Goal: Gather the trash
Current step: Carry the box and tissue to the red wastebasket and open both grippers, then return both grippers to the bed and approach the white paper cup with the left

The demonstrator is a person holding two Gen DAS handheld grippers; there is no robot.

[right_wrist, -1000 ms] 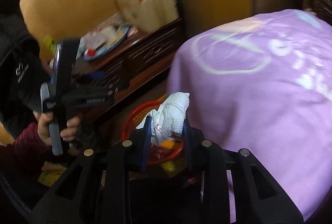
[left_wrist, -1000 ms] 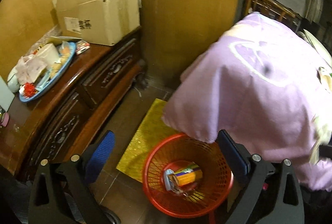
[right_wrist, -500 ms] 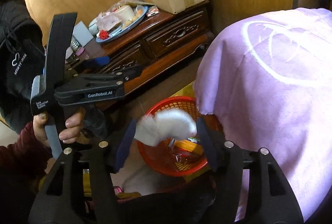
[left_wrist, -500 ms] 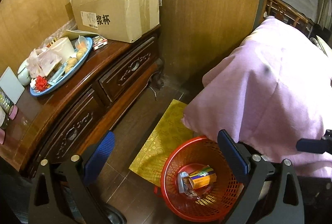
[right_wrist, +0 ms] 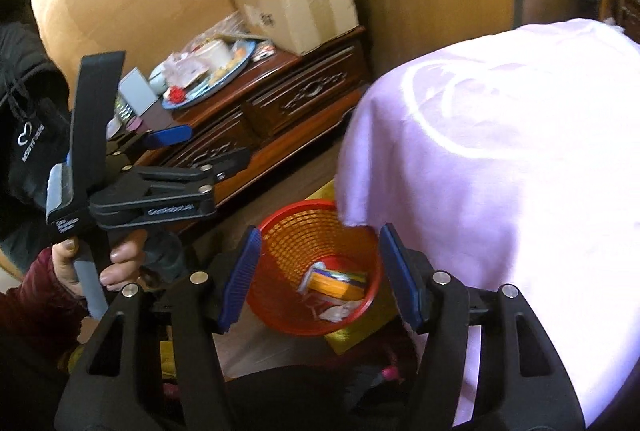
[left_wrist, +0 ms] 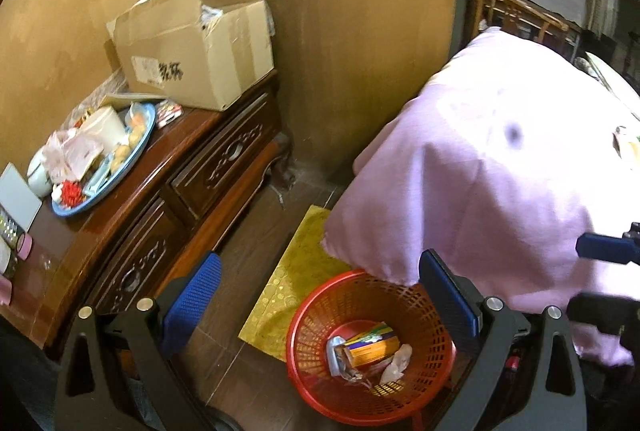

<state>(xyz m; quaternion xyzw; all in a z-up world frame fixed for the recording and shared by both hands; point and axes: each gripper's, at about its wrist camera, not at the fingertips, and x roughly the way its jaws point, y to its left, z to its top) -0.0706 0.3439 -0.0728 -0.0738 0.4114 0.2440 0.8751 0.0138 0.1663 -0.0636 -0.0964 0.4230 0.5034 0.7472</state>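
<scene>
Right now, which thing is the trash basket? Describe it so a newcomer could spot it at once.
Find the dark carved wooden dresser along the wall and the big lilac cloth draped opposite it. On the floor between them, half on a yellow mat and tucked under the cloth's hanging corner, stands the red basket. It is the only round, red, lattice-walled container, with an orange box and wrappers inside.

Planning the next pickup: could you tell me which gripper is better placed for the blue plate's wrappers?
Probably left: the left gripper, open and empty, is beside the sideboard bearing the blue plate.

Both wrist views angled steeply down, near, sharing red basket [left_wrist: 370,347] [right_wrist: 316,267], wooden dresser [left_wrist: 168,199] [right_wrist: 280,103]
</scene>
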